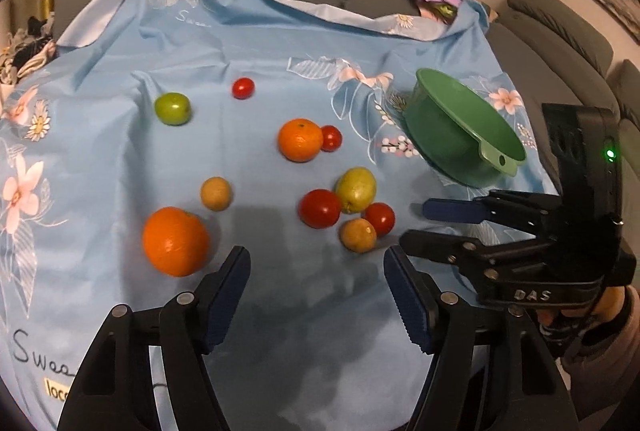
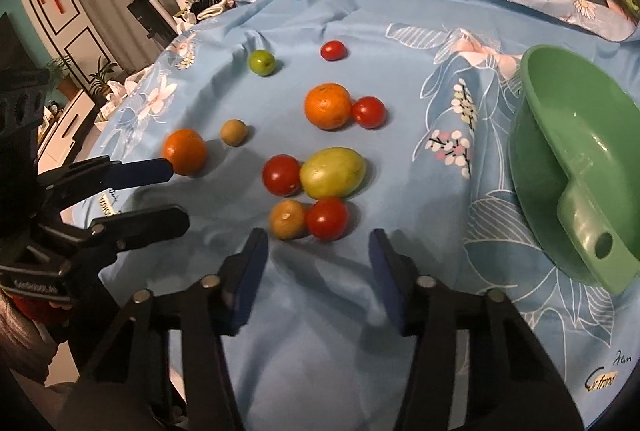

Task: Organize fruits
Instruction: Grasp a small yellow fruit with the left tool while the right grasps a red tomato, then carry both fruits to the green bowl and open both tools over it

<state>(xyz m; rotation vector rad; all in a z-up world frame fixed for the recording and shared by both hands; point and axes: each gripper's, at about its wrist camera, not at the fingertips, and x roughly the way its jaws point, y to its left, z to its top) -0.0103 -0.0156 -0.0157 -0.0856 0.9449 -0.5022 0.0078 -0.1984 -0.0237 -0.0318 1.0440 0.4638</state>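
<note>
We see the fruits loose on a blue floral cloth [image 1: 120, 159], all left of the green bowl [image 2: 560, 135], which lies tilted with its handle toward us. Nearest the bowl sit a yellow-green fruit [image 2: 333, 172], three red tomatoes, one of them [image 2: 327, 218] at the front, and a small brown fruit [image 2: 287, 219], touching in a cluster. Farther from the bowl lie a mandarin [image 2: 328, 106] touching another tomato, then a large orange [image 1: 176, 241], a green fruit [image 1: 172, 108] and a far tomato. Our left gripper [image 1: 316, 263] and right gripper [image 2: 316, 243] hover with jaws parted, holding nothing.
</note>
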